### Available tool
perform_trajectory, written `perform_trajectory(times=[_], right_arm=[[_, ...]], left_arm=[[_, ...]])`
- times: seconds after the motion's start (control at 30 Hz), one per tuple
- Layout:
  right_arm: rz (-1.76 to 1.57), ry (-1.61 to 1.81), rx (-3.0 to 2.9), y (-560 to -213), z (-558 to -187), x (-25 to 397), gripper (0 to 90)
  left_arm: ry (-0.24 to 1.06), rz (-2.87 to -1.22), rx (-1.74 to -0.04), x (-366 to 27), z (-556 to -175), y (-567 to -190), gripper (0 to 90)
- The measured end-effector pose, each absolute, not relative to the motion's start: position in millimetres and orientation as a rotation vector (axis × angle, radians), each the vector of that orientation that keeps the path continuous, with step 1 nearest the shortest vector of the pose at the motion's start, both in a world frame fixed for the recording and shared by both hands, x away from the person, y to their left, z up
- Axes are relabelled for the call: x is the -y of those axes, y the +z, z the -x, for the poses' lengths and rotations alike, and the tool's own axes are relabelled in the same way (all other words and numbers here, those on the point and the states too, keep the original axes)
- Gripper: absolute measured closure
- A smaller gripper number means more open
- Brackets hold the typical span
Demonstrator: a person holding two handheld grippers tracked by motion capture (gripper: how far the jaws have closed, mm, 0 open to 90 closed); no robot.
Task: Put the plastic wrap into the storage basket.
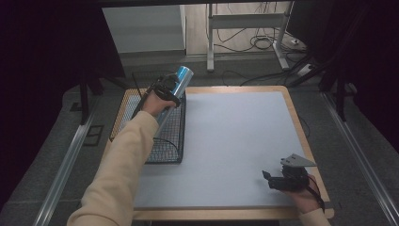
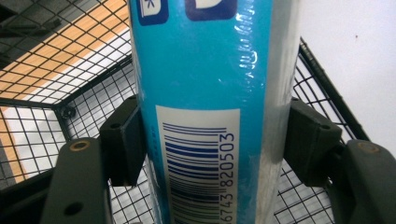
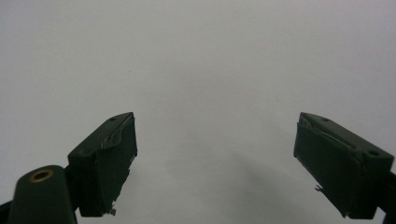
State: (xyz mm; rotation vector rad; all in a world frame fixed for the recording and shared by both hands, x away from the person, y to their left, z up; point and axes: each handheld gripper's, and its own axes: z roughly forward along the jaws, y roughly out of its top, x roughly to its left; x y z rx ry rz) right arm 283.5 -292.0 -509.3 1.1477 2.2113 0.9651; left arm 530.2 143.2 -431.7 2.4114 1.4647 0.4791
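left gripper [image 1: 170, 88] clamped tight on a blue tube [image 2: 205, 93], holding it tilted over the wire basket [image 1: 167, 146] at the worktop's [image 1: 235, 141] left edge, right gripper [image 1: 269, 178] wide open, empty, near corner

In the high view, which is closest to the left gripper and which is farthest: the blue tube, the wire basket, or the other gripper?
1. Blue tube: clamped in the left gripper.
2. Wire basket: right beneath, at the table's left.
3. Right gripper: far off, near right corner.

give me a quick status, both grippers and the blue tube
Left gripper shut on blue tube, held above wire basket. Right gripper open, over bare grey mat. Nothing in the way.
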Motion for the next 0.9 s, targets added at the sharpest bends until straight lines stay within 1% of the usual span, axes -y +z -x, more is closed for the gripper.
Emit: perform_trajectory(times=[0.33,0.37,0.43,0.5,0.63,0.9], right_arm=[[-1.146,0.975,-2.203,-507.8,-282.2,291.1,13.8],[-1.144,0.978,-2.203,-507.2,-282.0,290.8,13.8],[-1.139,0.981,-2.203,-506.3,-281.7,290.6,13.8],[-1.145,0.985,-2.200,-506.2,-281.7,291.1,13.8],[-1.167,0.990,-2.196,-507.5,-283.0,293.5,13.8],[-1.159,0.982,-2.196,-506.5,-279.9,291.9,13.8]], left_arm=[[0.514,-2.373,-1.423,-144.1,-525.2,-423.6,29.3],[0.514,-2.373,-1.425,-143.9,-524.2,-423.1,28.1],[0.502,-2.371,-1.436,-143.8,-522.5,-422.1,22.0],[0.503,-2.353,-1.441,-143.6,-518.9,-419.5,17.9],[0.448,-2.311,-1.421,-145.5,-508.9,-407.6,12.9],[0.384,-2.212,-1.278,-140.7,-478.8,-374.8,13.3]])
